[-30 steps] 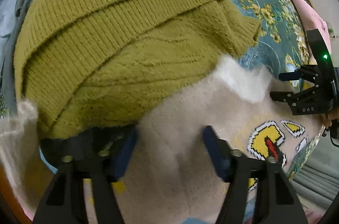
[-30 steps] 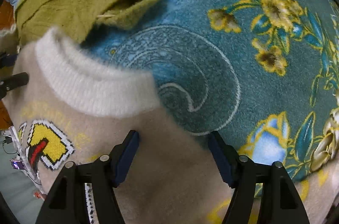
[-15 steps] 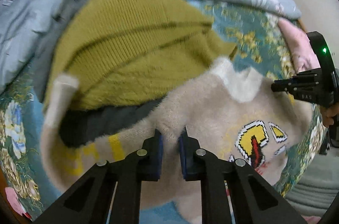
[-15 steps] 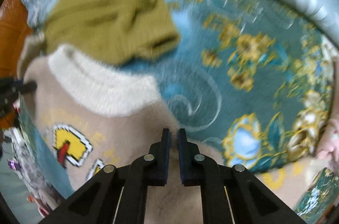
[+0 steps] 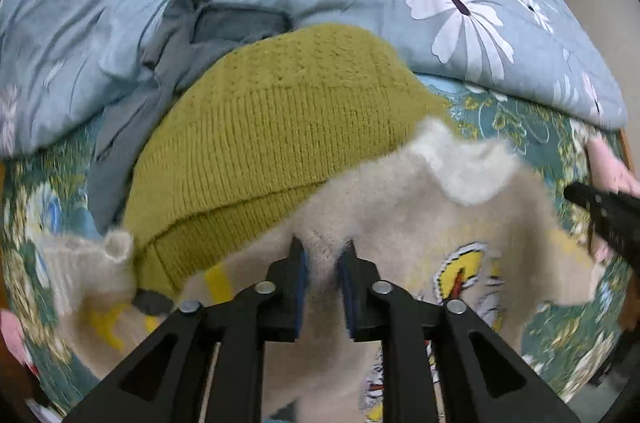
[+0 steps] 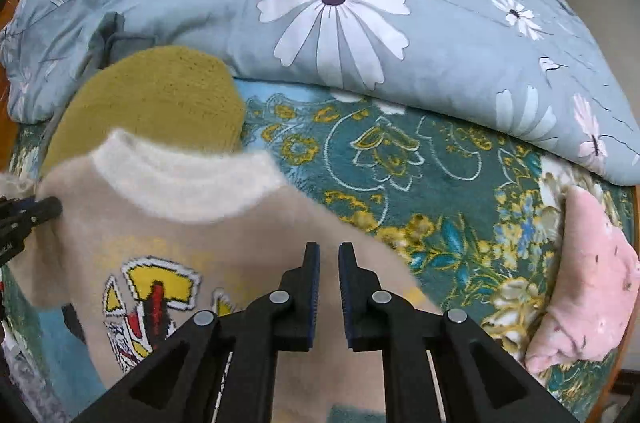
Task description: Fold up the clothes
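Observation:
A fuzzy beige sweater (image 5: 404, 223) with a white collar (image 5: 464, 163) and a yellow-and-red patch lies across the floral bed. My left gripper (image 5: 323, 255) is shut on a pinch of its left shoulder. In the right wrist view my right gripper (image 6: 329, 259) is shut on the sweater's (image 6: 224, 235) right shoulder, below the collar (image 6: 184, 183). The sweater hangs stretched between both grippers, lifted off the bed. The right gripper's tip shows at the right edge of the left wrist view (image 5: 600, 207).
An olive knit sweater (image 5: 272, 135) lies behind the beige one, with a grey garment (image 5: 168, 51) beside it. A blue daisy-print duvet (image 6: 360, 23) is bunched along the back. A pink cloth (image 6: 592, 283) lies at the right on the teal floral blanket (image 6: 420, 191).
Both grippers closed on the beige sweater's shoulders and rose, pulling back from the bed. The sweater came up with them, partly off the olive sweater.

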The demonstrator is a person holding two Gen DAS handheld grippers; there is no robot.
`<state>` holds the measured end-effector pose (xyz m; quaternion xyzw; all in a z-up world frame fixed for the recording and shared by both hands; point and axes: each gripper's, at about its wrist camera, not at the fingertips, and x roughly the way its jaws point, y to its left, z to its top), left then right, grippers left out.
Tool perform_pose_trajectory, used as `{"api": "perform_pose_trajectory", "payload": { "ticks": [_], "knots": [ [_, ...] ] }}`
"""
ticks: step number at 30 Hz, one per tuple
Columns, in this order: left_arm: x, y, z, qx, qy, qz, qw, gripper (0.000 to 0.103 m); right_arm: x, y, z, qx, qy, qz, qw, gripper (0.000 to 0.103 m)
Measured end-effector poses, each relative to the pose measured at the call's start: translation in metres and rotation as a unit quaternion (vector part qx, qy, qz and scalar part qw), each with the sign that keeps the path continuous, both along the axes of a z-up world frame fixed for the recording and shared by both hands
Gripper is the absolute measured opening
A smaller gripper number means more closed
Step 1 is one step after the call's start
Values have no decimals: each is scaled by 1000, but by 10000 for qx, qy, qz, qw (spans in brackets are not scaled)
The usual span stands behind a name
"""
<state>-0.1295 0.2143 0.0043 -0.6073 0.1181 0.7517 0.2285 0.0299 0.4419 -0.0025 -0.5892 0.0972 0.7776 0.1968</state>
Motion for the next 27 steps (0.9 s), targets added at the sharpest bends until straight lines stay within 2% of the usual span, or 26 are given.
{"api": "perform_pose_trajectory", "payload": {
  "ticks": [4, 6, 8, 10, 11, 12, 16, 19, 20, 21, 23, 25, 27],
  "knots": [
    [15, -28, 30, 372, 190, 293, 9987, 25, 34, -8, 11, 106, 83, 27, 9999, 20],
    [27, -57, 51, 483, 610, 631, 9950, 32, 50, -11, 16, 118, 99, 13, 9999, 22],
    [36, -89, 66, 289, 1146, 998, 9880, 42, 74, -16, 23, 100, 68, -144, 9998, 23],
    [39, -122, 71, -193, 1643, 1369, 9767, 51, 96, -19, 26, 41, 10, -387, 9992, 23],
    [38, -135, 67, -461, 1703, 1486, 9730, 56, 107, -22, 28, -25, -30, -550, 9985, 23],
    [36, -147, 61, -615, 1655, 1569, 9717, 56, 115, -26, 28, -104, -72, -695, 9975, 24],
    [26, -172, 29, -580, 1037, 1681, 9786, 56, 149, -46, 29, -319, -300, -1192, 9919, 24],
    [15, -174, 12, -549, 927, 1681, 9799, 56, 160, -61, 35, -442, -363, -1299, 9899, 24],
    [13, -175, 9, -530, 888, 1668, 9806, 52, 162, -67, 37, -461, -391, -1297, 9897, 24],
    [13, -176, 8, -500, 829, 1662, 9813, 34, 162, -73, 41, -452, -419, -1254, 9902, 24],
    [11, -180, 7, -401, 676, 1760, 9812, 12, 160, -82, 49, -420, -445, -1141, 9916, 24],
    [13, -194, 11, -47, 520, 2129, 9757, 8, 158, -92, 59, -361, -422, -1002, 9934, 24],
    [16, -215, 18, 411, 401, 2589, 9642, 7, 156, -99, 67, -323, -401, -893, 9947, 24]
  ]
}}
